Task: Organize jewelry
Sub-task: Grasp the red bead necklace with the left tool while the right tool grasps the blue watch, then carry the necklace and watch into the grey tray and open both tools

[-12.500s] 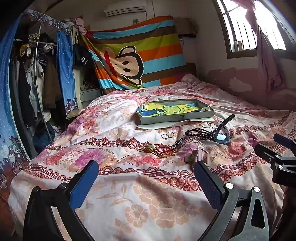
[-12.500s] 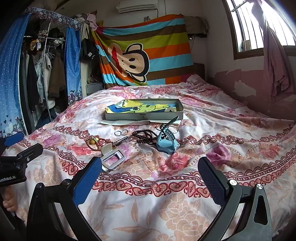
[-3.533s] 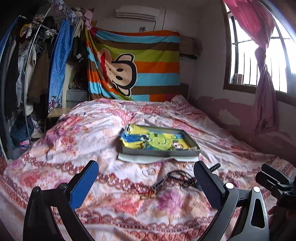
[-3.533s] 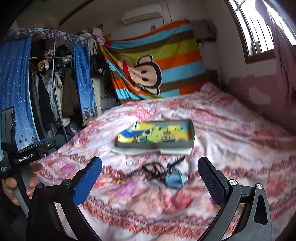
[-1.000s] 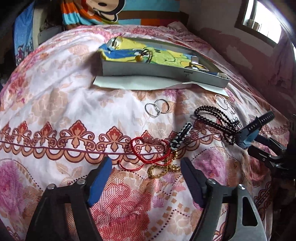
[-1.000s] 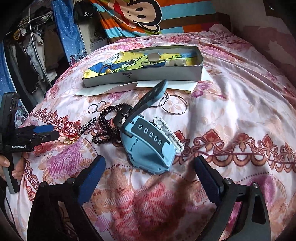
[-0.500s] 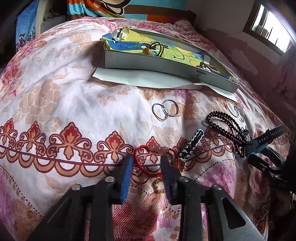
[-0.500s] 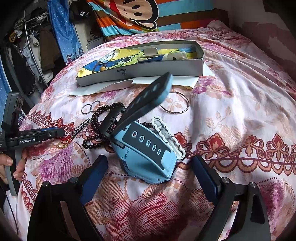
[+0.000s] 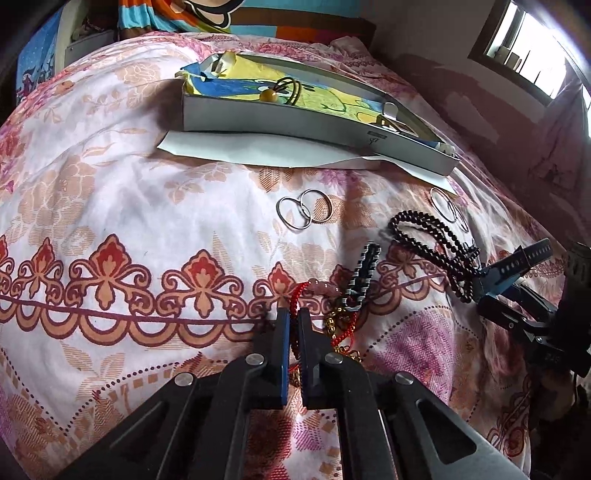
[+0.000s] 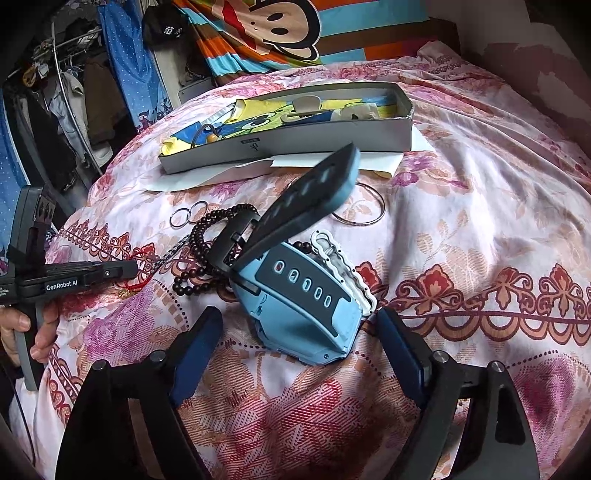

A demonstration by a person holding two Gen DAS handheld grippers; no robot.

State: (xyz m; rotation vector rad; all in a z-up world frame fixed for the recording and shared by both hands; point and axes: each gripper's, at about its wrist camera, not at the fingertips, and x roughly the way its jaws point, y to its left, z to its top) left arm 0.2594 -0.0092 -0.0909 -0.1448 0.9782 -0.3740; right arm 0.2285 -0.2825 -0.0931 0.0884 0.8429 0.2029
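My left gripper (image 9: 291, 314) is shut on a red string bracelet (image 9: 297, 295) with pink beads, lying on the floral bedspread beside a gold chain (image 9: 334, 317) and a black-and-white braided band (image 9: 364, 273). My right gripper (image 10: 299, 325) is open, its fingers on either side of a blue watch (image 10: 303, 295) whose strap sticks up. A black bead necklace (image 10: 201, 236) lies left of the watch. Two small silver rings (image 9: 304, 212) and thin bangles (image 10: 364, 210) lie on the bed. The grey tray (image 10: 295, 142) with a cartoon liner holds a few small items.
A white sheet of paper (image 9: 258, 149) sticks out under the tray. A clothes rack (image 10: 55, 92) stands left of the bed and a striped monkey blanket (image 10: 273, 29) hangs behind it. The left gripper also shows in the right wrist view (image 10: 125, 271).
My left gripper has closed from half open onto the red bracelet. My right gripper has moved closer, so its fingers now flank the blue watch.
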